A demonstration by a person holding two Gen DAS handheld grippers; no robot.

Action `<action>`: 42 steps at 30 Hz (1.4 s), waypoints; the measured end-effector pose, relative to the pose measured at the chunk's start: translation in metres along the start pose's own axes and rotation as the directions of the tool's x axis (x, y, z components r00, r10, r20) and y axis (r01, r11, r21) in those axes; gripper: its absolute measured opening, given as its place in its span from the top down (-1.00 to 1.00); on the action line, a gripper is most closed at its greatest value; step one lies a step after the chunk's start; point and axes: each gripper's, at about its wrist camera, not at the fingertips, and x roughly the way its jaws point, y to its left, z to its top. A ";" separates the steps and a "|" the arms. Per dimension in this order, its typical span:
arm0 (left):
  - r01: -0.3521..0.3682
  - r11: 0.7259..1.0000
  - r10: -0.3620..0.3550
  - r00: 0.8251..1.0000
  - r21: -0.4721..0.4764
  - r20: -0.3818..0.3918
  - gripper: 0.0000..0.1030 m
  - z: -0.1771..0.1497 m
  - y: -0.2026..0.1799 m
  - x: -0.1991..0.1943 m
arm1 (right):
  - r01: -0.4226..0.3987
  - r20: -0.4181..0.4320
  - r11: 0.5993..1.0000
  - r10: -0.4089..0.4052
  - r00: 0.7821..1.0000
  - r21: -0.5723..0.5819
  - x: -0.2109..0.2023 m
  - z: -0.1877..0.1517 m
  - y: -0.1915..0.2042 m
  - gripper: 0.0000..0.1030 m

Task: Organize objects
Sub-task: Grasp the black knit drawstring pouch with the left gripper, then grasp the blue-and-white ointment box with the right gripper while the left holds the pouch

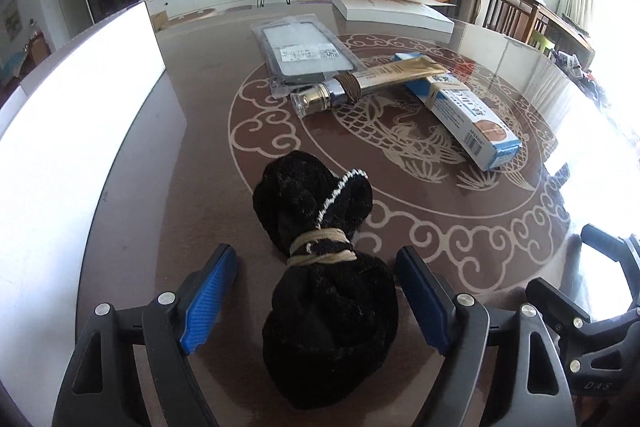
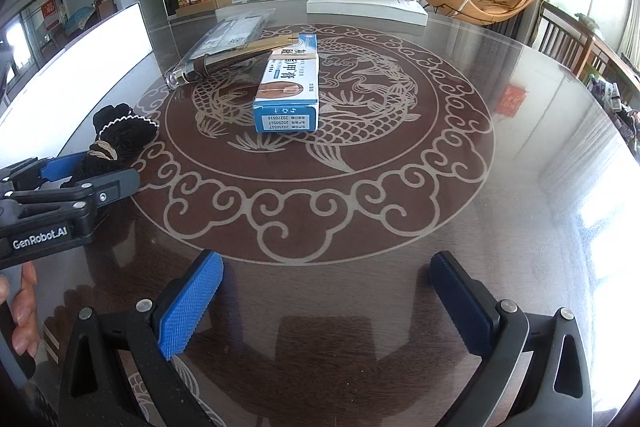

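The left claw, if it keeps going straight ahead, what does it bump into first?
Most likely the fuzzy black bundle tied with tan string. It already lies between the open left claw pads, not squeezed, on the brown patterned table.

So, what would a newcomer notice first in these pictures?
First, the black fuzzy bundle, tied with a tan band, lying between the open left gripper. Behind it, a blue box lies on the fish-patterned table, with a tube propped across its far end. The right gripper is open and empty.
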 end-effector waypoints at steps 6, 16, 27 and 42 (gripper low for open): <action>-0.023 0.999 0.023 1.000 -0.045 0.006 -0.91 0.001 0.010 0.006 | 0.000 0.000 1.000 0.000 1.000 0.000 0.000 0.000 0.000 -1.00; -0.029 0.998 0.029 1.000 -0.059 -0.001 -1.00 0.001 0.011 0.009 | 0.000 0.000 1.000 0.000 1.000 0.000 -0.001 -0.001 0.000 -1.00; -0.023 0.998 0.023 1.000 -0.061 -0.002 -1.00 0.002 0.012 0.010 | -0.114 -0.030 0.993 0.114 0.993 0.010 0.012 0.031 -0.011 -1.00; -0.023 0.998 0.023 1.000 -0.061 -0.001 -1.00 0.002 0.012 0.010 | -0.068 -0.045 0.998 0.069 0.997 0.010 0.070 0.110 0.015 -0.46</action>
